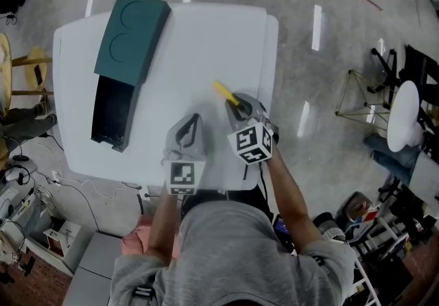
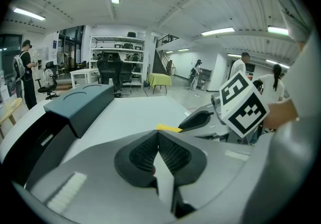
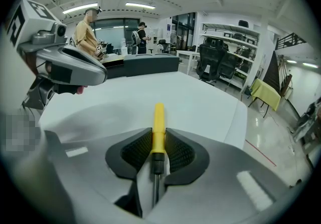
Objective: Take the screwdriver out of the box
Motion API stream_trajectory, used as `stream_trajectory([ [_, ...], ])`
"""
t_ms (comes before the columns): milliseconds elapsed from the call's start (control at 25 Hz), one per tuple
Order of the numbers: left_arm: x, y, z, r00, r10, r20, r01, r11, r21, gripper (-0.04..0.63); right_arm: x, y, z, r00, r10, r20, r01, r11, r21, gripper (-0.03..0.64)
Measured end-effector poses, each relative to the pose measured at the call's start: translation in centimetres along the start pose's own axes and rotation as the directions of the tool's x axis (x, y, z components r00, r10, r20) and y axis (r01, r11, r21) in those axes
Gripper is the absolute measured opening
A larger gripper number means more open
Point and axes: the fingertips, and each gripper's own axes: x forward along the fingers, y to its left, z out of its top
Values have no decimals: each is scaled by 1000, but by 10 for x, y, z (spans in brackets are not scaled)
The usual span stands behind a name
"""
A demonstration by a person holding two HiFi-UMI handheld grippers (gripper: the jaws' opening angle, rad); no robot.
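Note:
My right gripper (image 3: 158,143) is shut on the screwdriver (image 3: 158,127), its yellow handle sticking out past the pads and its dark shaft running back between the jaws. From the head camera the screwdriver (image 1: 224,92) shows as a yellow stub ahead of the right gripper (image 1: 240,107), over the white table's right part. The dark teal box (image 1: 110,116) stands open at the table's left, its lid (image 1: 132,37) lying beyond it. My left gripper (image 1: 188,130) hangs beside the right one, shut and holding nothing; its pads (image 2: 170,155) meet in the left gripper view.
The white table (image 1: 178,51) fills the middle, its right edge close to my right gripper. Around it stand a wooden stool (image 1: 7,71) at left, cables and equipment on the floor, and a folding frame (image 1: 360,99) at right. People (image 2: 22,67) stand far off.

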Motion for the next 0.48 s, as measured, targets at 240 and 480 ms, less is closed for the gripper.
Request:
stream_trajectory([
  [240, -7, -1, 1, 1000, 4, 7, -4, 1000, 6, 12, -6, -1, 3, 999, -1, 38, -1, 998, 55, 208],
  [480, -17, -5, 6, 1000, 5, 26, -5, 1000, 23, 12, -16, 5, 7, 997, 18, 73, -24, 996, 87, 307],
])
